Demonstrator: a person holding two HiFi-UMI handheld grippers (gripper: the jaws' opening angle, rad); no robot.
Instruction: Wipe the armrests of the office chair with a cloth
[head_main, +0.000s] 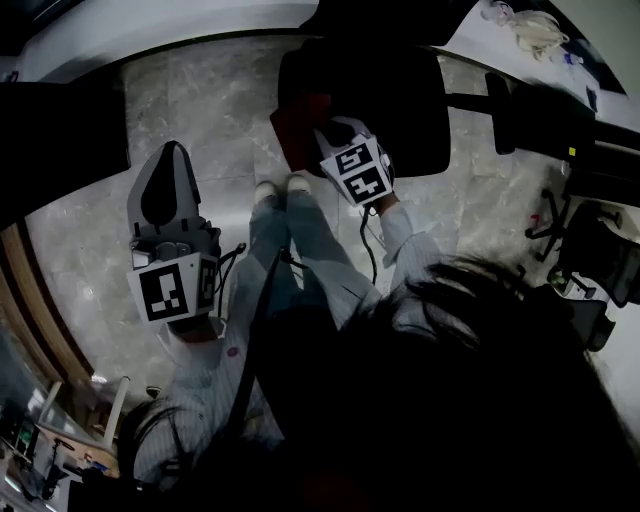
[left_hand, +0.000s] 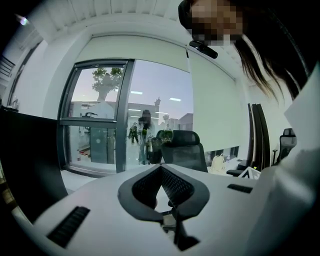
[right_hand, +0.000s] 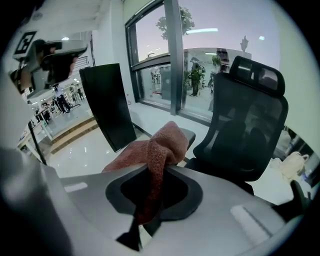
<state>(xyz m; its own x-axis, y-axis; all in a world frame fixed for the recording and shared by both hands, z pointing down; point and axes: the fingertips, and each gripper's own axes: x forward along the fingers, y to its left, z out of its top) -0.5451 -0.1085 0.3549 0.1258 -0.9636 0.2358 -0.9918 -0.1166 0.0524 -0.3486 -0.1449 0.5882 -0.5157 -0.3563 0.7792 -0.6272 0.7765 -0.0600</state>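
Observation:
The black mesh office chair (head_main: 372, 100) stands in front of me, seen from above in the head view. My right gripper (head_main: 322, 135) is shut on a reddish-brown cloth (head_main: 297, 128) at the chair's left side. In the right gripper view the cloth (right_hand: 161, 147) bunches out of the jaws and drapes over the near armrest (right_hand: 189, 135), with the chair back (right_hand: 247, 130) behind it. My left gripper (head_main: 171, 150) hangs apart at the left over the floor, shut and holding nothing; its tips (left_hand: 161, 168) meet in the left gripper view, pointing at the windows.
A black panel (right_hand: 107, 105) stands on the floor left of the chair. A white desk (head_main: 530, 40) with loose items runs along the top right, with another dark chair (head_main: 595, 245) at the right. My legs and shoes (head_main: 280, 190) stand on the grey marble floor (head_main: 210, 100).

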